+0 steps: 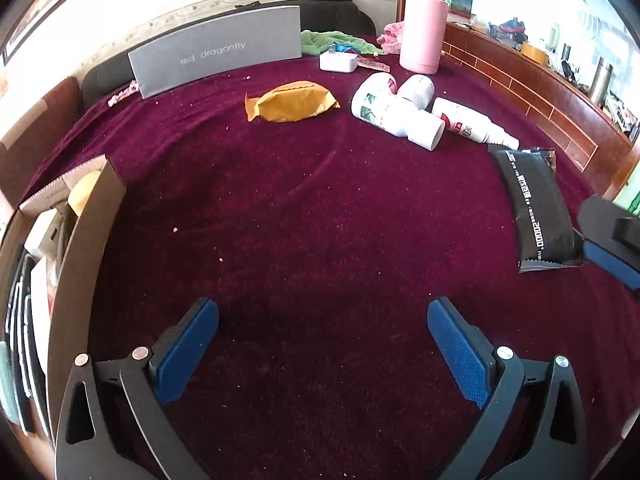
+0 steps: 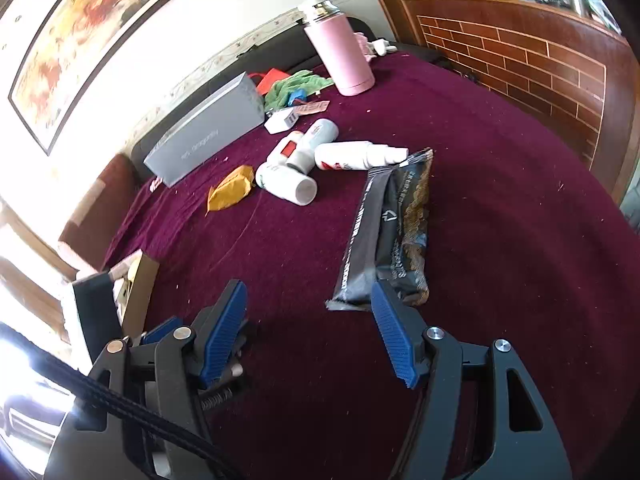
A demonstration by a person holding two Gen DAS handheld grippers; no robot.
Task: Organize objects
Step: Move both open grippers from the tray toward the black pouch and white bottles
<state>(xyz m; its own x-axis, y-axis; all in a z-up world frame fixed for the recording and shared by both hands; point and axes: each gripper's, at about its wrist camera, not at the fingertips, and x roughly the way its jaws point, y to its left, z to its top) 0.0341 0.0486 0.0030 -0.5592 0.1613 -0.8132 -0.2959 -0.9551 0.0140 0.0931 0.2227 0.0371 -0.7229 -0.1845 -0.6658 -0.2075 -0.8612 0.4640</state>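
A black snack packet (image 1: 534, 210) lies on the maroon cloth (image 1: 320, 220); in the right wrist view the packet (image 2: 390, 236) is just ahead of my right gripper (image 2: 310, 294), which is open and empty, its right finger close to the packet's near end. My left gripper (image 1: 322, 312) is open and empty over bare cloth. A yellow packet (image 1: 292, 101) (image 2: 230, 192), white bottles (image 1: 396, 114) (image 2: 304, 164) and a white spray bottle (image 1: 472, 122) (image 2: 360, 155) lie further back. A cardboard box (image 1: 76, 240) with items stands at the left.
A grey shoe box (image 1: 216, 56) (image 2: 204, 132), a pink flask (image 1: 423, 28) (image 2: 340, 50), a green cloth (image 1: 336, 40), a white charger (image 1: 338, 62) and a pink cloth stand at the back. A wooden headboard (image 1: 532, 92) (image 2: 532, 64) bounds the right side.
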